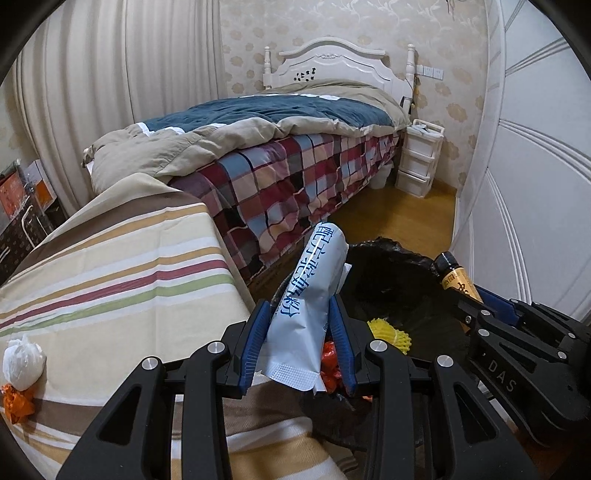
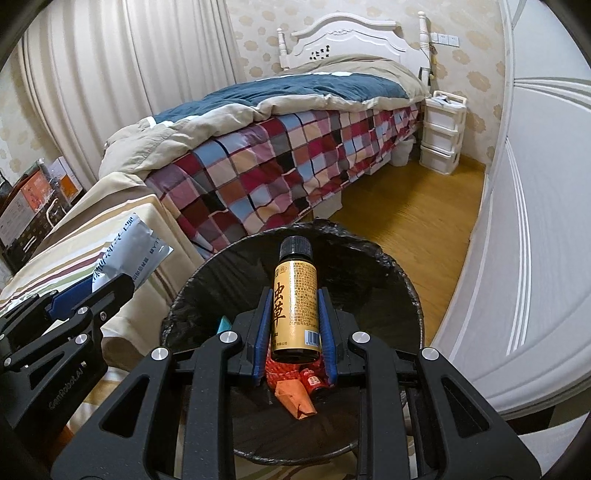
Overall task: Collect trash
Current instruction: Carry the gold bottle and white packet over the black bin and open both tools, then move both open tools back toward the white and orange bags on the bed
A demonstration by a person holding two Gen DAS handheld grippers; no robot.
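A small dark bottle with a gold label (image 2: 295, 295) is clamped in the right gripper (image 2: 294, 325) and a pale blue printed sachet (image 1: 308, 310) in the left gripper (image 1: 300, 343), both over the black-lined round bin (image 2: 406, 295), so the drop-off step is judged in hand, and release is called for next.

a home bedroom: a single bed (image 2: 295, 147) with a white carved headboard (image 2: 347, 35), checked sheet and blue-and-tan quilt. beside the headboard stands a white drawer unit (image 2: 441, 133); behind the bed hang pleated curtains (image 2: 110, 74) against floral wallpaper (image 1: 243, 44); wooden floor (image 2: 406, 221) runs alongside.
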